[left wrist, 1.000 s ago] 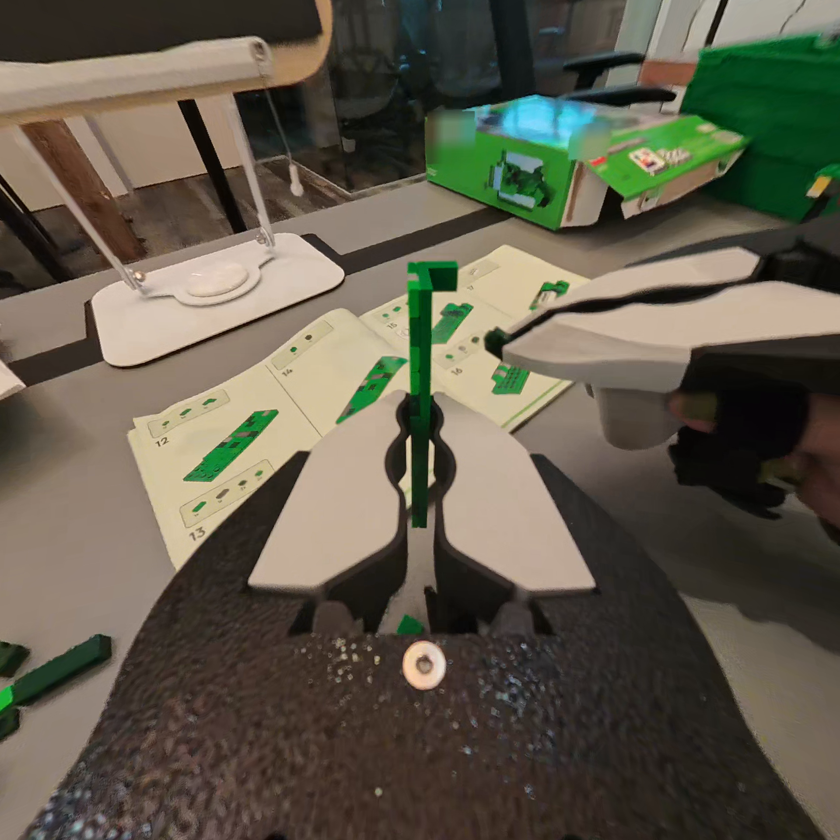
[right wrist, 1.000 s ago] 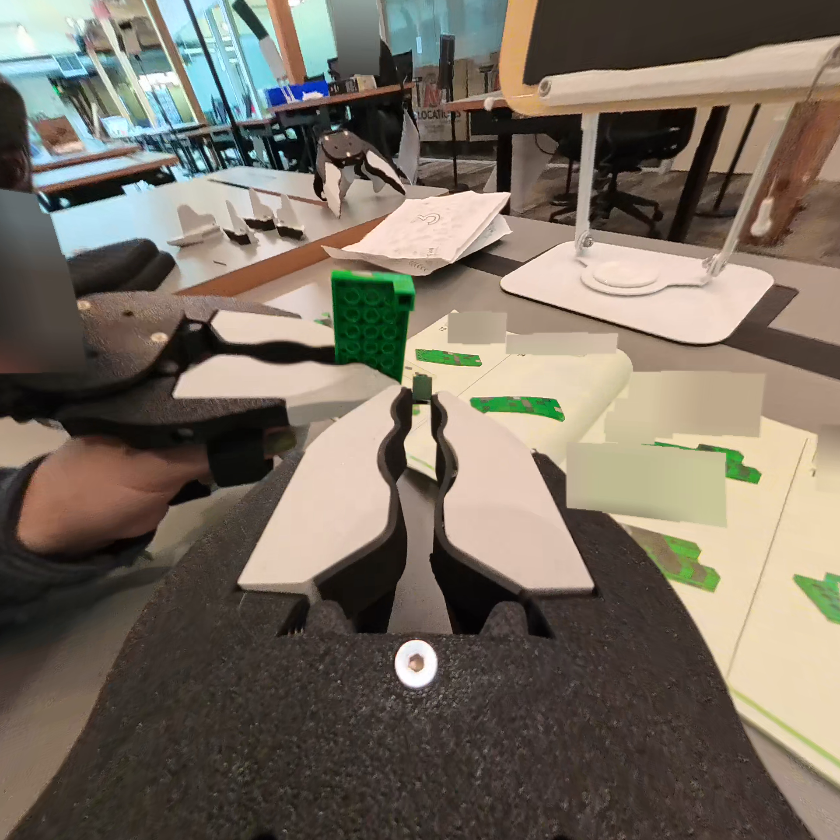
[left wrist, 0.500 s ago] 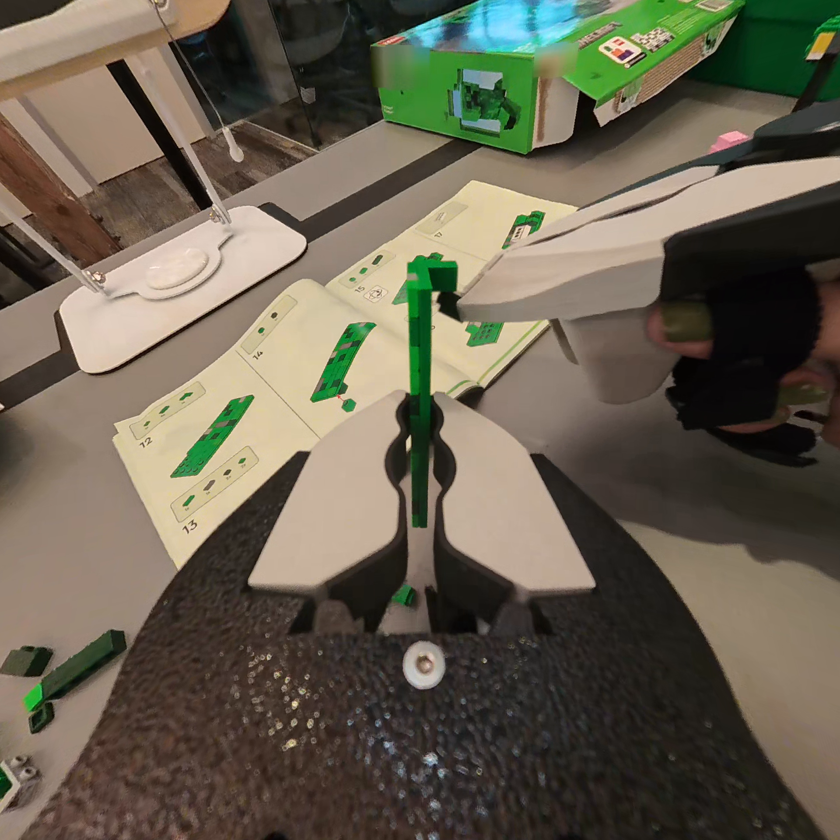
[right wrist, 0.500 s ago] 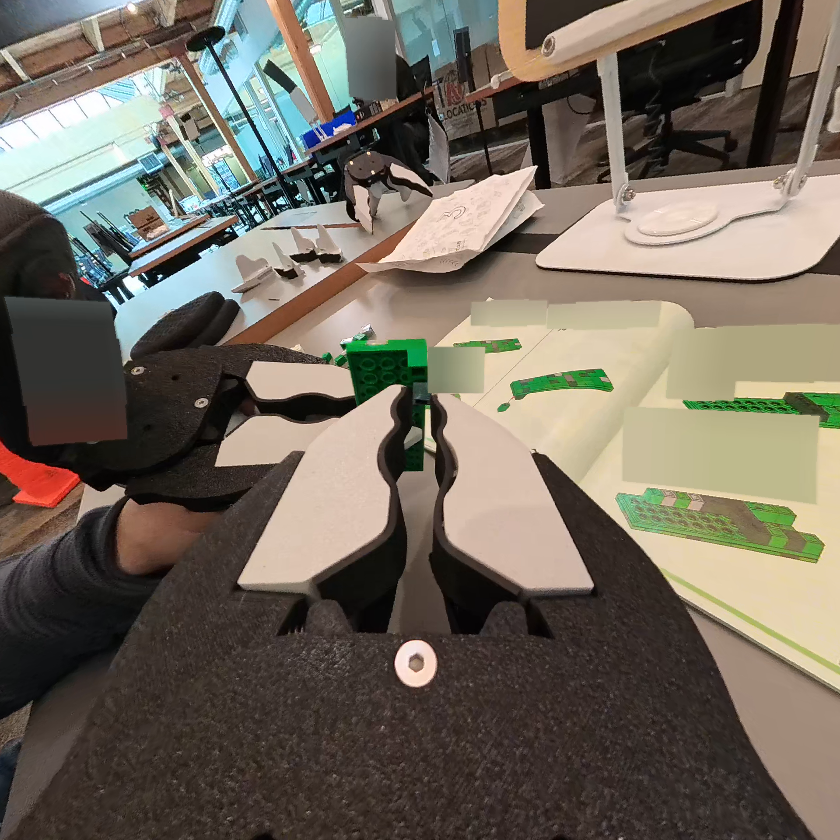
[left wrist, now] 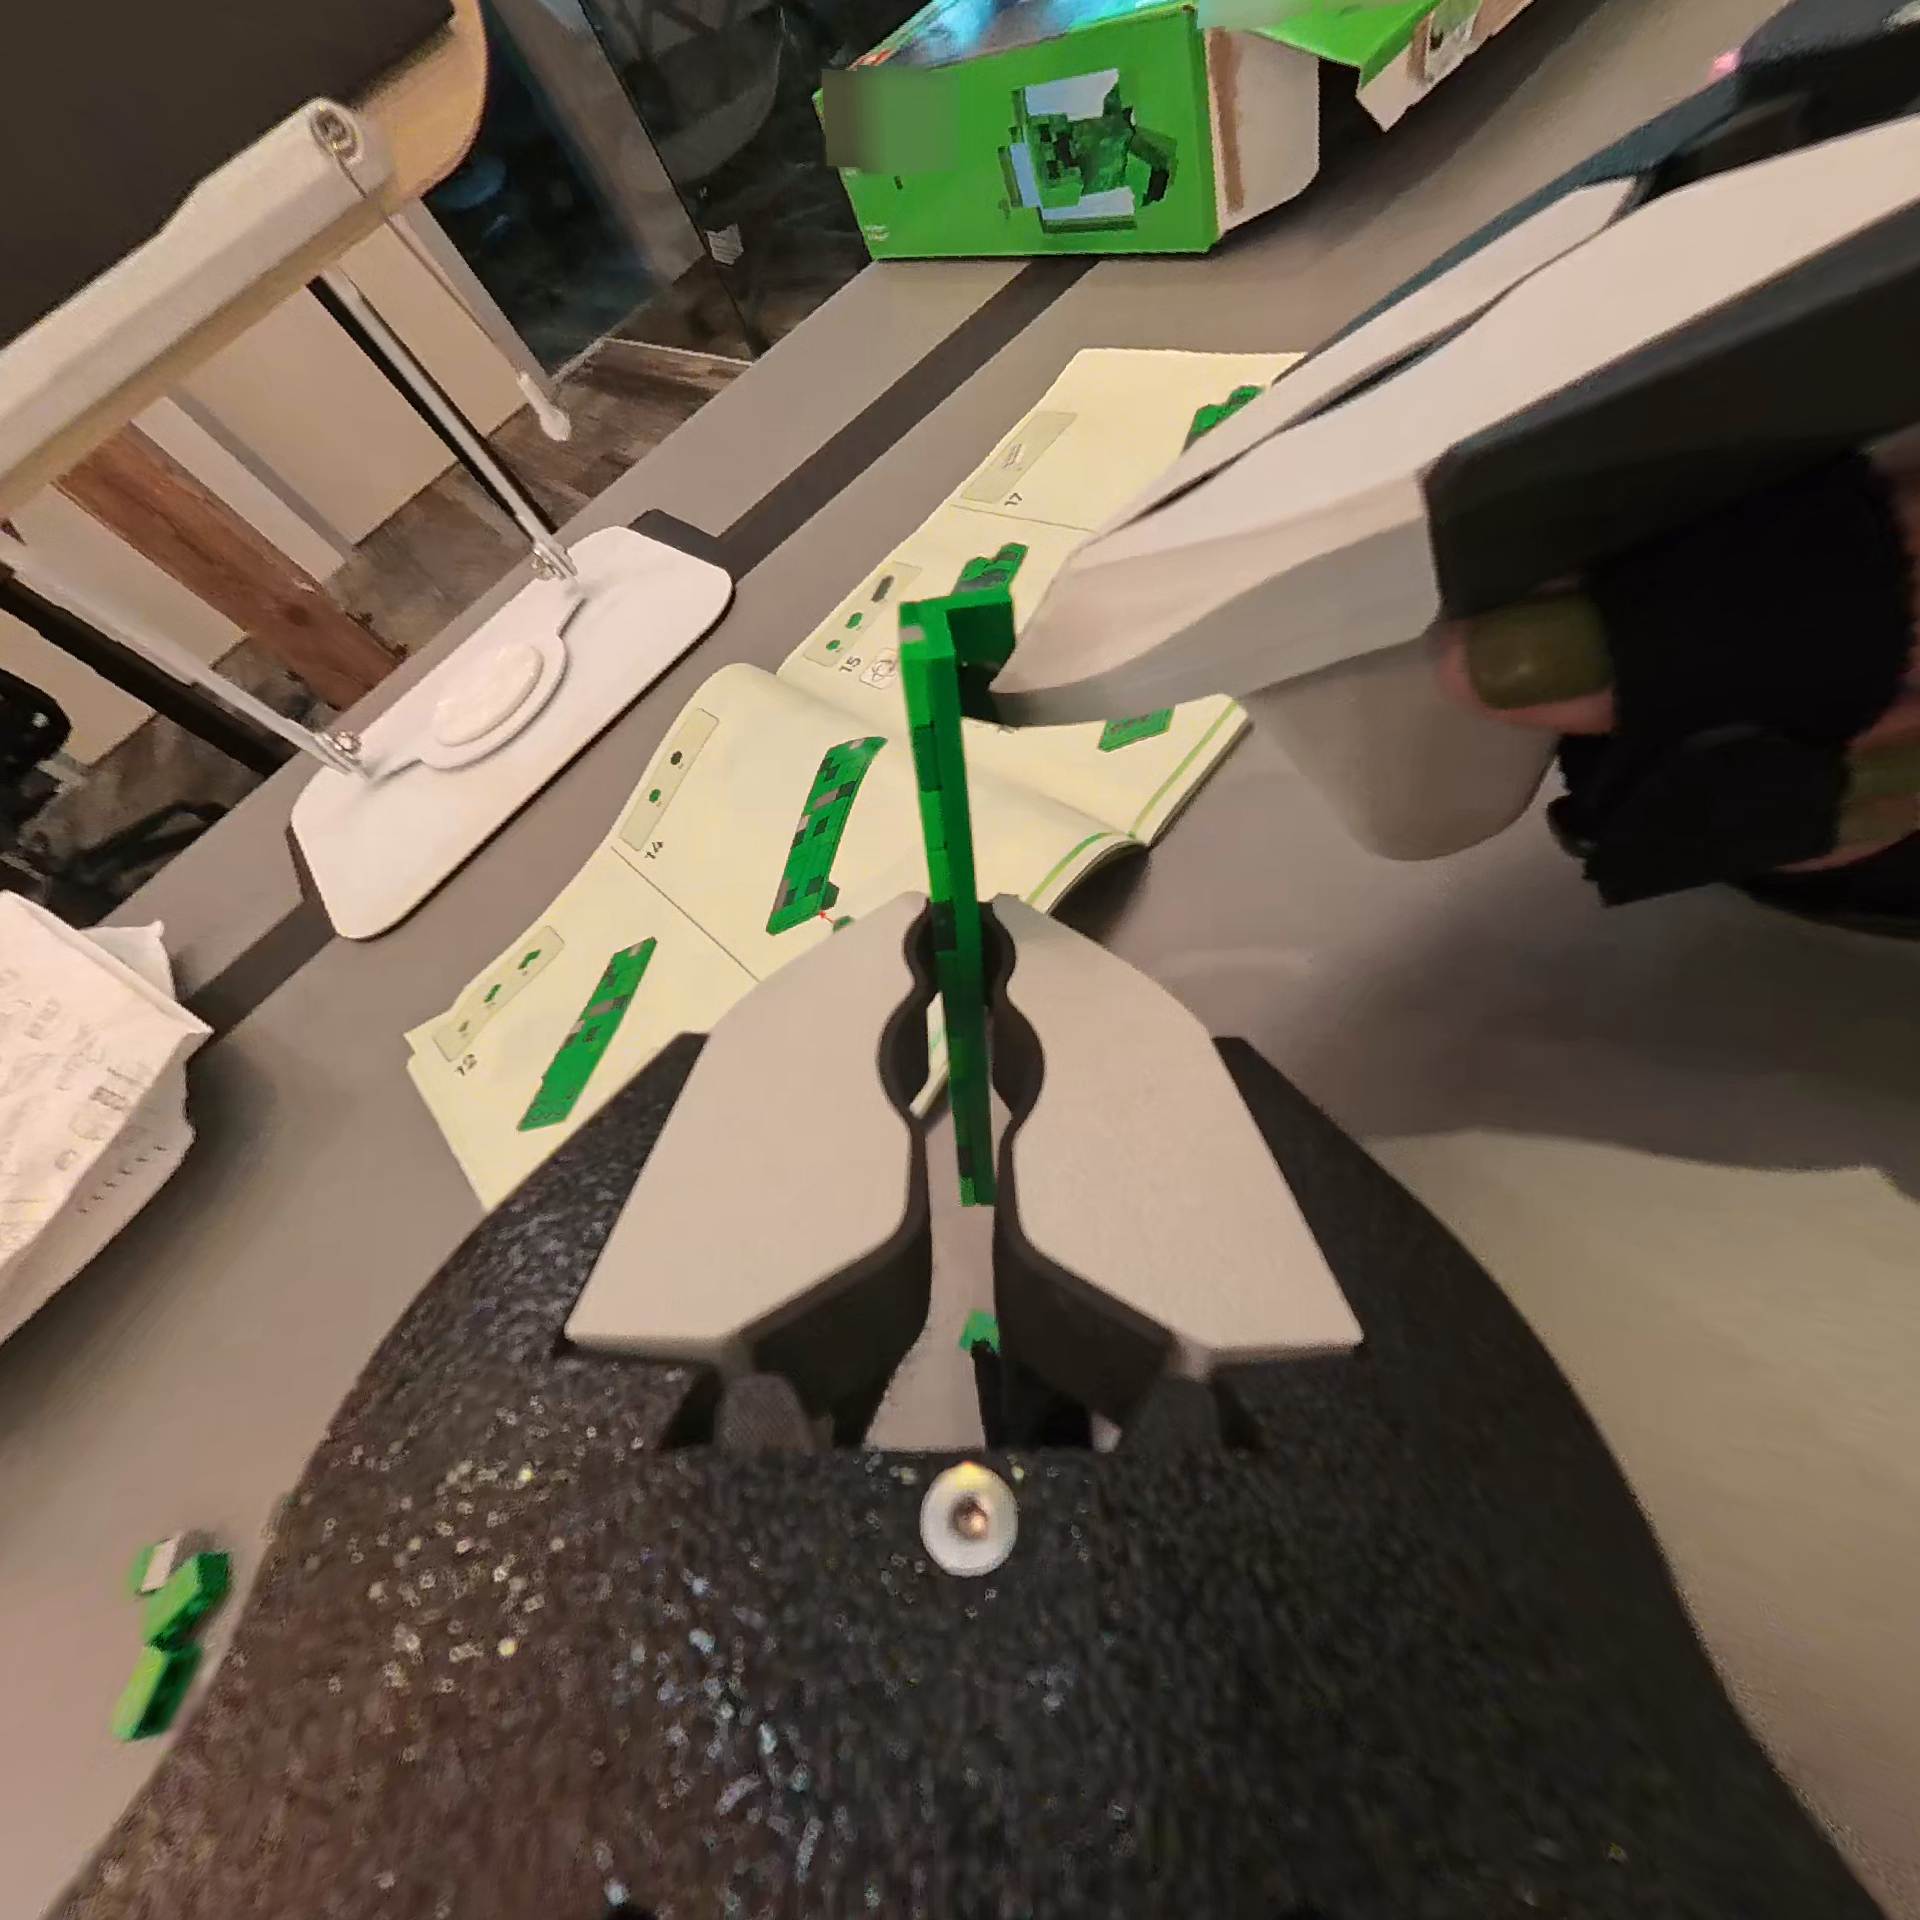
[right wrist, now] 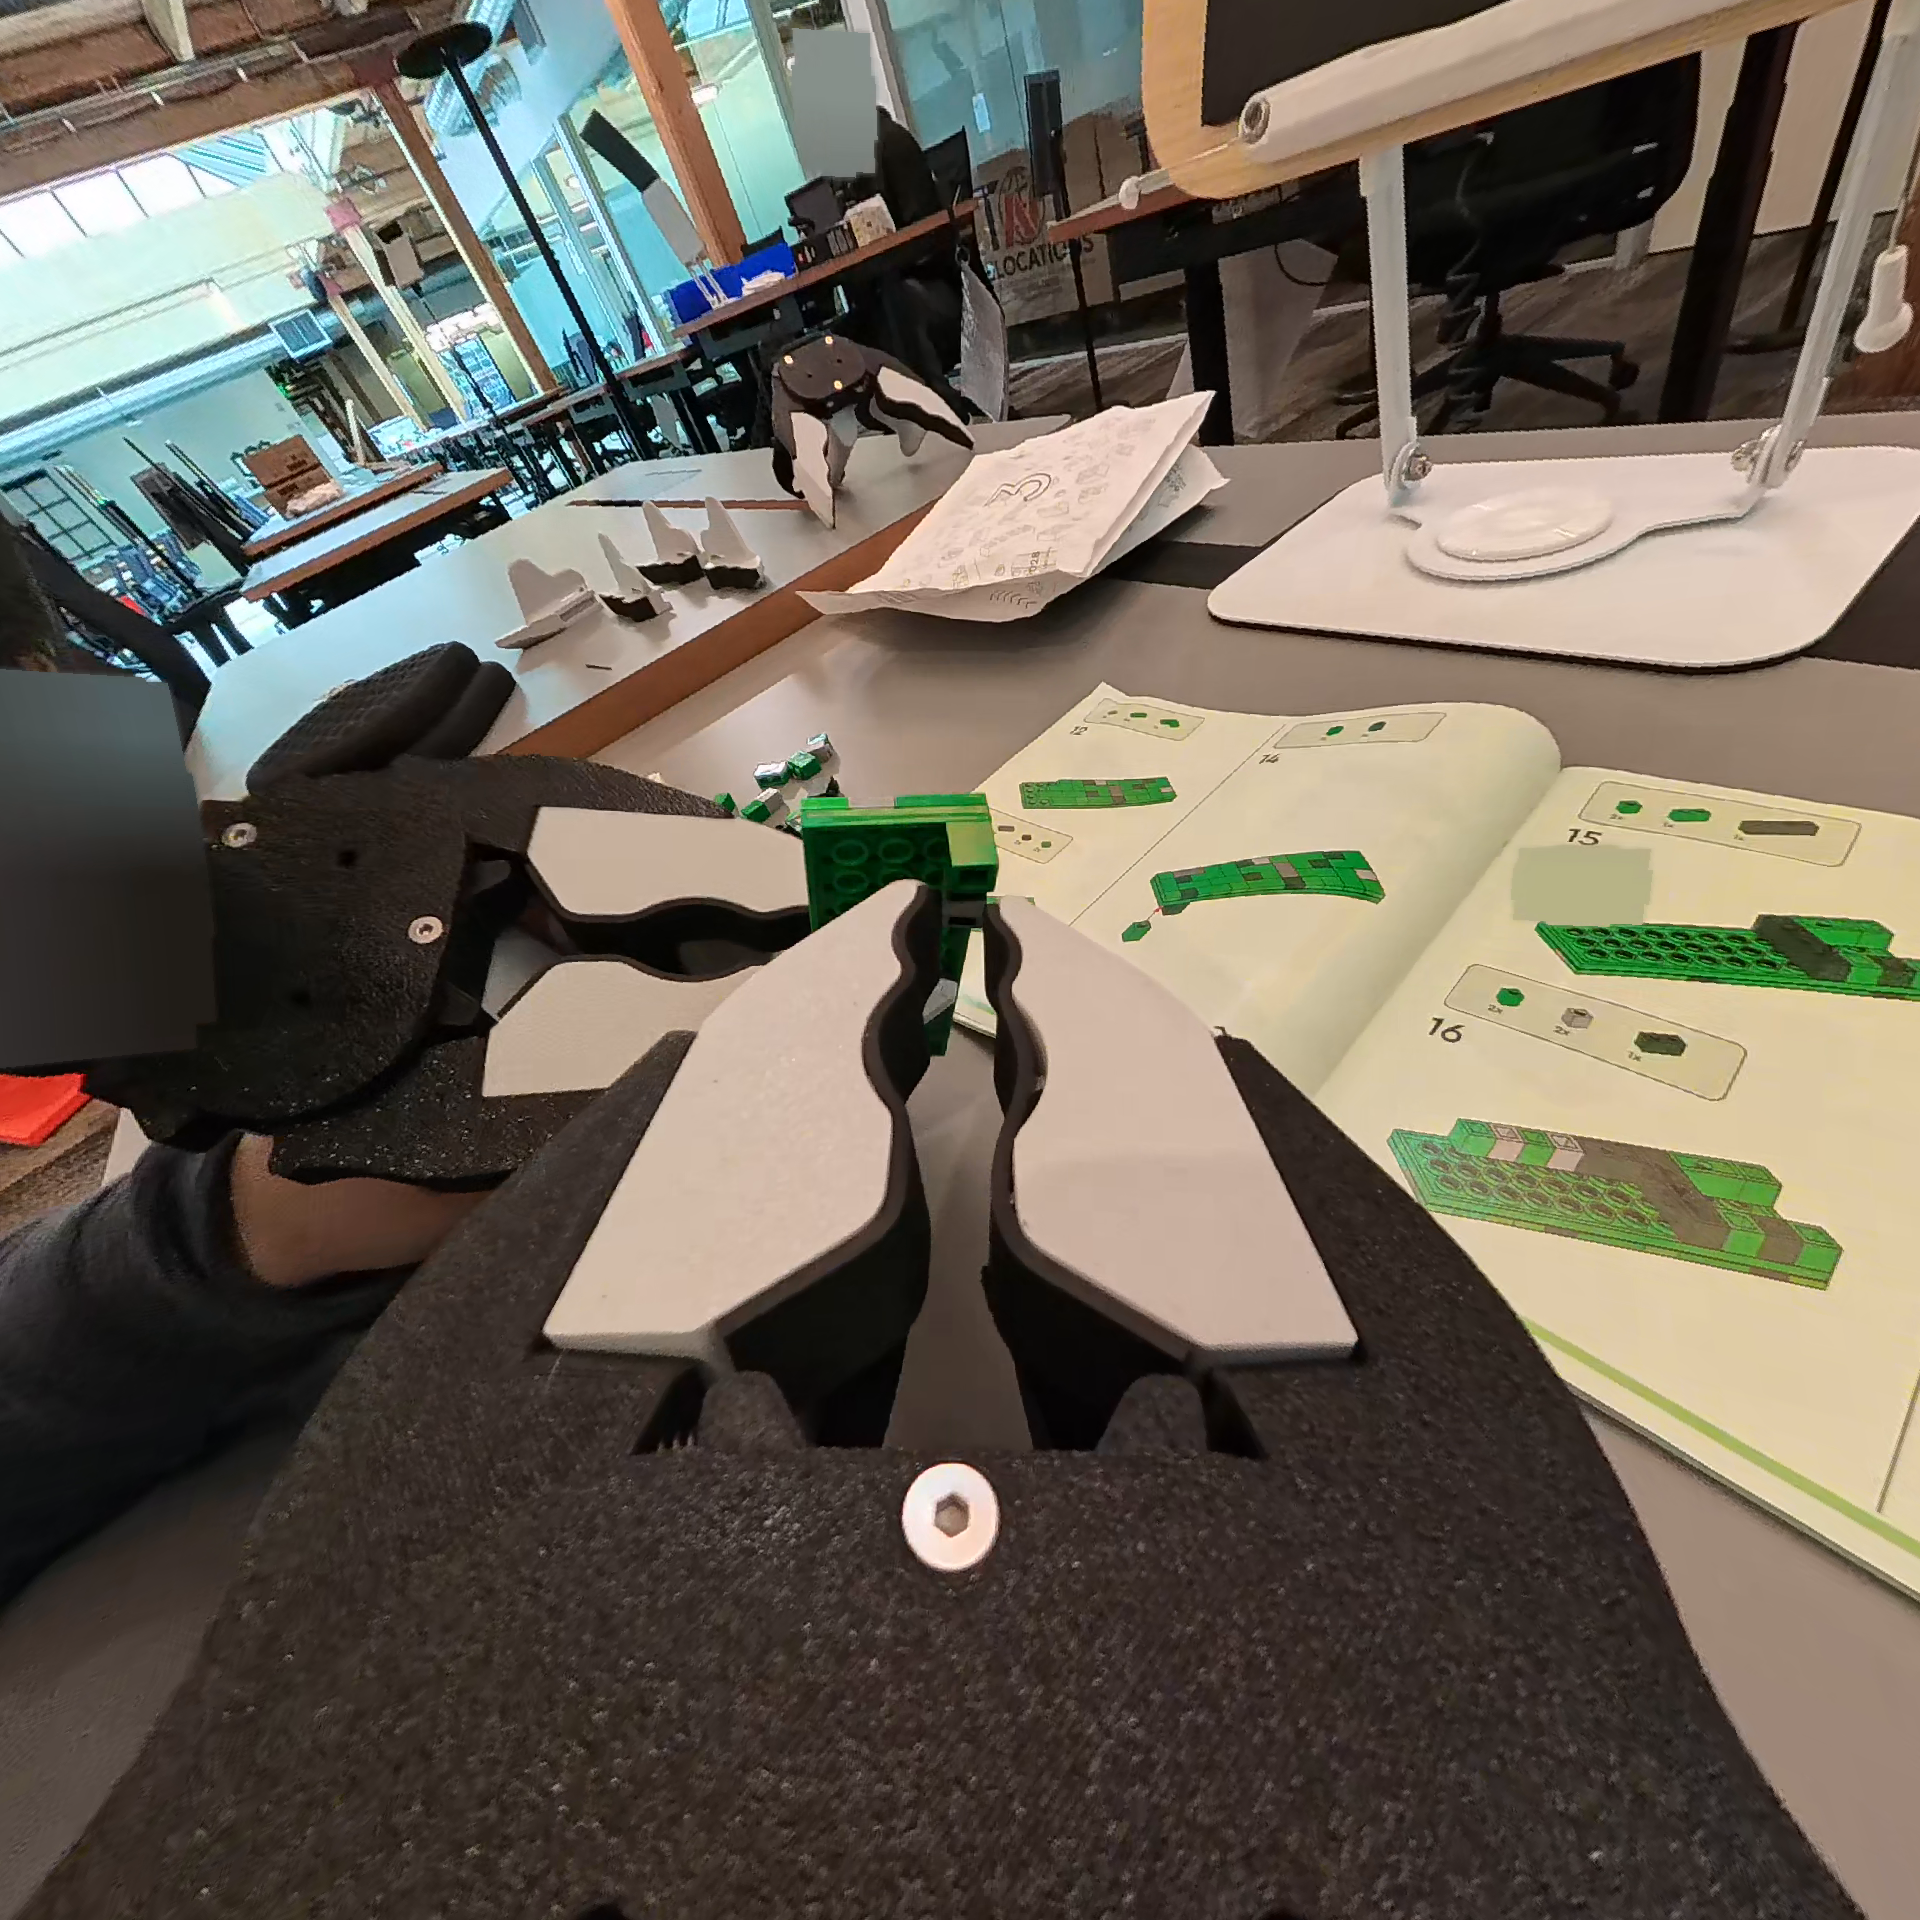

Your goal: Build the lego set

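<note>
Two hand-held grippers meet at one green brick plate (left wrist: pixel 940 831), which stands upright on its edge above the worktop (left wrist: pixel 1455 1299). The left hand-held gripper (left wrist: pixel 958 925) is clamped on the plate's lower part, both pads pressing its flat faces. The right hand-held gripper (right wrist: pixel 961 920) has its fingers close together around a small dark brick (right wrist: pixel 964 914) at the plate's upper corner, just under a green brick (right wrist: pixel 977 842) fixed there; whether the pads press the dark piece is hard to tell. Under both lies an open instruction booklet (right wrist: pixel 1351 935). Loose small bricks (right wrist: pixel 795 774) lie beyond the plate, a white lamp base (right wrist: pixel 1558 561) farther back, and a green box (left wrist: pixel 1039 166) at the worktop's far edge.
</note>
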{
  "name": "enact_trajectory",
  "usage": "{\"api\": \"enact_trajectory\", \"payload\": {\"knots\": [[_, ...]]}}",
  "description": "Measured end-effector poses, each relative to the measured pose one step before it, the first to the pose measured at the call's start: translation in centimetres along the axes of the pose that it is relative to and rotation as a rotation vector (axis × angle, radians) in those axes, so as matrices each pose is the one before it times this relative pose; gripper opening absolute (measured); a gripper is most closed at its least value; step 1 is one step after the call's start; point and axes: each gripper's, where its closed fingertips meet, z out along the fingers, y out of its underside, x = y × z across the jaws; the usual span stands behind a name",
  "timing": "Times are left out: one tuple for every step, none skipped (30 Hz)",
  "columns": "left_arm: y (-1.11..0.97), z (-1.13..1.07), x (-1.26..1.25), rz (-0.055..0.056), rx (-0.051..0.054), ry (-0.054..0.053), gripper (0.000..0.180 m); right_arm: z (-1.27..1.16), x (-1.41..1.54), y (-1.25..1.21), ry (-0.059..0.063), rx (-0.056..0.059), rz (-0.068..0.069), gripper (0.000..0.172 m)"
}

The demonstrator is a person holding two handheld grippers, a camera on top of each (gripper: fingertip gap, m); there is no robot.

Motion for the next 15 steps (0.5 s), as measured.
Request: {"api": "enact_trajectory", "payload": {"knots": [[0.005, -0.006, -0.060, 0.0203, -0.0028, -0.0080, 0.006, -0.013, -0.001, 0.023, 0.0003, -0.0020, -0.0027, 0.008], [0.031, -0.019, -0.069, 0.0199, -0.0040, -0.0089, 0.006, -0.010, 0.005, 0.016, -0.0005, -0.0032, -0.0011, 0.008], [0.026, -0.016, -0.049, 0.0196, -0.0044, -0.0078, 0.006, -0.032, -0.009, -0.039, -0.0024, -0.0007, 0.0016, 0.008], [0.022, -0.013, -0.024, 0.0178, -0.0032, -0.0069, 0.006, -0.039, 0.022, -0.024, -0.0020, -0.0005, 0.0045, 0.008], [0.004, 0.005, 0.004, 0.0121, -0.0028, -0.0047, 0.006, -0.012, 0.023, 0.022, -0.0004, -0.0007, 0.0043, 0.008], [-0.003, 0.009, 0.015, 0.0043, -0.0013, -0.0031, 0.006, -0.003, 0.017, 0.005, 0.0003, 0.0004, 0.0031, 0.008], [-0.001, 0.006, 0.026, -0.0043, 0.0012, 0.0015, 0.006, 0.006, 0.000, 0.001, 0.0006, 0.0000, -0.0001, 0.008], [-0.006, 0.021, 0.064, -0.0102, 0.0023, 0.0065, 0.007, 0.014, 0.019, -0.014, 0.0031, 0.0010, -0.0015, 0.008], [-0.002, 0.031, 0.101, -0.0104, 0.0026, 0.0076, 0.006, -0.003, 0.018, -0.017, 0.0039, 0.0035, -0.0007, 0.008], [-0.009, 0.039, 0.092, -0.0045, 0.0017, 0.0048, 0.007, 0.007, 0.040, -0.012, 0.0037, 0.0028, 0.0007, 0.008], [-0.030, 0.035, 0.129, 0.0034, 0.0016, 0.0029, 0.007, -0.016, 0.066, -0.017, 0.0051, 0.0043, 0.0001, 0.008], [-0.056, 0.021, 0.153, 0.0091, 0.0026, 0.0026, 0.007, -0.026, 0.077, -0.060, 0.0064, 0.0075, -0.0002, 0.008], [-0.081, 0.004, 0.128, 0.0133, 0.0018, -0.0007, 0.008, -0.034, 0.065, -0.045, 0.0046, 0.0065, 0.0016, 0.008], [-0.049, -0.003, 0.048, 0.0124, 0.0004, -0.0048, 0.008, -0.022, 0.014, -0.043, 0.0003, 0.0059, 0.0024, 0.008], [-0.019, -0.009, 0.015, 0.0034, 0.0000, -0.0019, 0.008, -0.003, 0.004, -0.019, -0.0013, 0.0042, 0.0022, 0.008]]}}
